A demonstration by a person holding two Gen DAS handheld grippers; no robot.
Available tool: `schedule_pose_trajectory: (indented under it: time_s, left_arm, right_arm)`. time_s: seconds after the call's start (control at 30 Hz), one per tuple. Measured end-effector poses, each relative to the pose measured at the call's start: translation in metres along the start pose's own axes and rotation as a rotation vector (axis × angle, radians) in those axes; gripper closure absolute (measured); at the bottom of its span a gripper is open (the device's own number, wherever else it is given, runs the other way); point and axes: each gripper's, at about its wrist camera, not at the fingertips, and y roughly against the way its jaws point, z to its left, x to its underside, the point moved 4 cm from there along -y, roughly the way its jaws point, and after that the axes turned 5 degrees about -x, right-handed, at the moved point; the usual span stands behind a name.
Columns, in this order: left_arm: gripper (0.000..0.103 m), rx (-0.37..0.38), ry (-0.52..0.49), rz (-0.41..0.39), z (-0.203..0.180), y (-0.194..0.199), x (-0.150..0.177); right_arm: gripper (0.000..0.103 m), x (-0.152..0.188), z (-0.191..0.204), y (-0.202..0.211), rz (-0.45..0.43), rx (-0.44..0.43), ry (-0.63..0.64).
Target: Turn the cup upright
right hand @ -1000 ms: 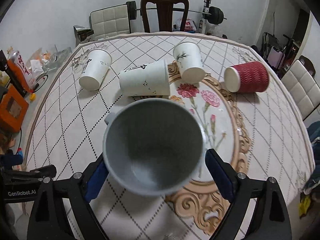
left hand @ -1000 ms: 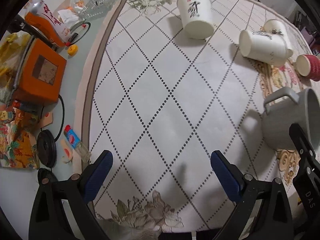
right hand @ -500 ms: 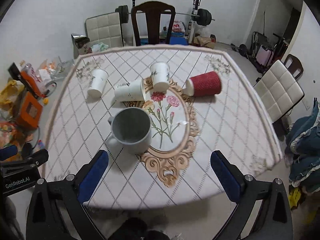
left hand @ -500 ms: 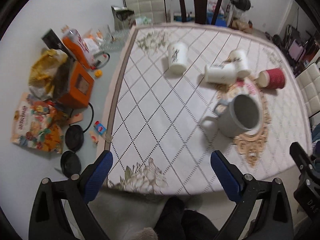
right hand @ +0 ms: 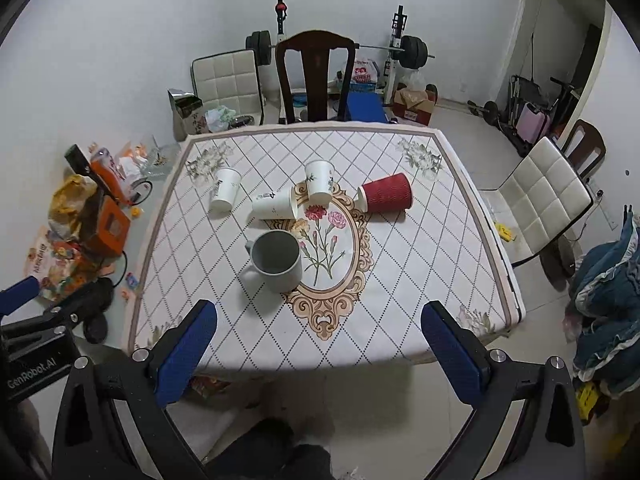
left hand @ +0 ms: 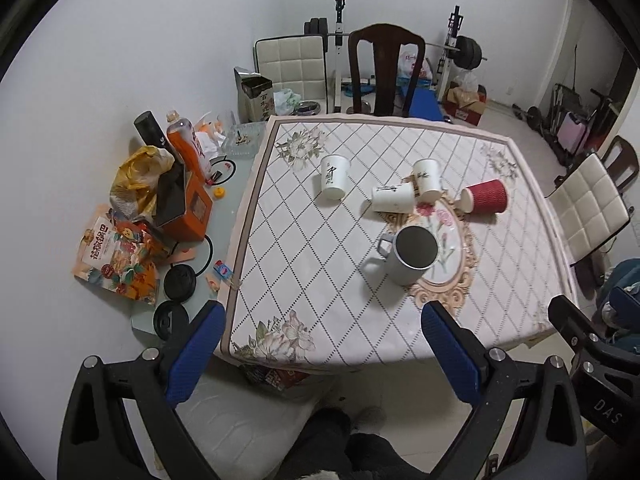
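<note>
— Mug [right hand: 277, 260], grey, stands upright mid-frame on the table [right hand: 420, 264], mouth up, handle to the left. Grippers?

— Left gripper [left hand: 323, 342] is spread wide with nothing between its blue pads [left hand: 195, 354]. Right gripper [right hand: 319, 342] likewise gapes wide, touching nothing, low in the frame and well apart from the mug.

— Count the cups?

— Three white paper cups [right hand: 225, 195] and one red ribbed cup [right hand: 386, 199], all four on their sides above the mug. One mug.
</note>
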Motion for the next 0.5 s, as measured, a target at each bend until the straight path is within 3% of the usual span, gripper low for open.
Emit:
schedule_pose_trajectory:
  time_s: [0.27,0.5]
  left_arm:
    - [0.003,-0.005,0.010,-0.050,-0.003,0.034,0.005]
    - [0.003,-0.015,0.031,-0.065,0.003,0.045,0.009]
  right_arm:
    - [0.000,0.001,0.002,0.050,-0.034,0.005,0.025]
    - [0.000,0.004,0.003,0.062,-0.042,0.000,0.029]
